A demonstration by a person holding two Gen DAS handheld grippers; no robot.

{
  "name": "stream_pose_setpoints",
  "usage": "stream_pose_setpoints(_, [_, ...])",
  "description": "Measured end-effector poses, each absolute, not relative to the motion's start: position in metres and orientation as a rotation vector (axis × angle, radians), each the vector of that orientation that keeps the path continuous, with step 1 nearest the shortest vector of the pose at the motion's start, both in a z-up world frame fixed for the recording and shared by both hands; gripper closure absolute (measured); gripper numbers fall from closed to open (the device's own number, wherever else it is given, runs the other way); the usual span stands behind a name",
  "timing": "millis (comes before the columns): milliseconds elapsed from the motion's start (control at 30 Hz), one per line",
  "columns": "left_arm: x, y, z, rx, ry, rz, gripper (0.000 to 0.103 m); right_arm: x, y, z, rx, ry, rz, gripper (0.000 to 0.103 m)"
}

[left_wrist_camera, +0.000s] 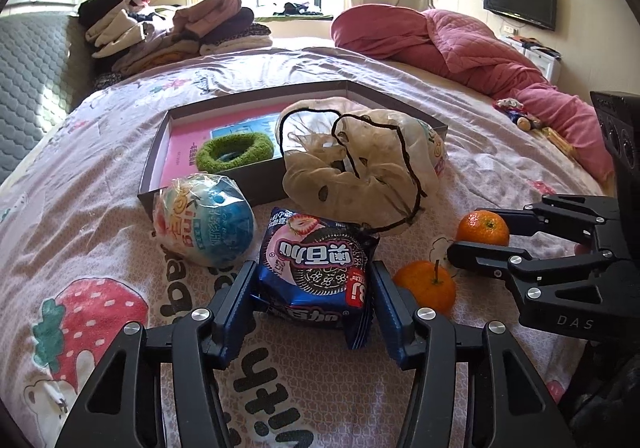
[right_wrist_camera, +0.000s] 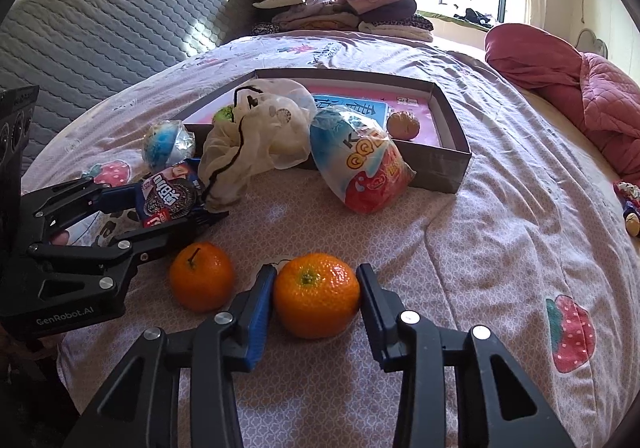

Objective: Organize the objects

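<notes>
In box: the green fuzzy ring (left_wrist_camera: 236,154) and one small brownish fruit (right_wrist_camera: 403,124) sit inside the cardboard box (left_wrist_camera: 158,167).
Still out: two egg toys, net bag, second orange (left_wrist_camera: 427,286) at 3 o'clock of the cookie pack.
Left tongs (left_wrist_camera: 310,290): half open around the cookie pack (left_wrist_camera: 314,262); cannot tell if squeezing.
Right tongs (right_wrist_camera: 316,294): squeezing an orange (right_wrist_camera: 316,294) on the bed.

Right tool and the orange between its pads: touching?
Touching. In the right wrist view both blue pads of the right tool press the sides of the orange, with no gap visible on either side.
</notes>
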State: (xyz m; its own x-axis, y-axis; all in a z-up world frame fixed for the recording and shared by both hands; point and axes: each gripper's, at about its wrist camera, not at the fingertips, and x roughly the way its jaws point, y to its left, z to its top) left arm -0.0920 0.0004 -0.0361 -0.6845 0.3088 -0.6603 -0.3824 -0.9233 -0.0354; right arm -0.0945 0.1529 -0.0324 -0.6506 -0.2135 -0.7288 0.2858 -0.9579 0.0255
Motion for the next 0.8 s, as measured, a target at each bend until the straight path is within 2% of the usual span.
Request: stream_pose_setpoints(800, [-0.042, -0.022, 0.020, -0.829, 0.065, 2.666, 0.046, -0.076, 0.157, -0.001, 1.025, 0.101, -2.674, 0.062])
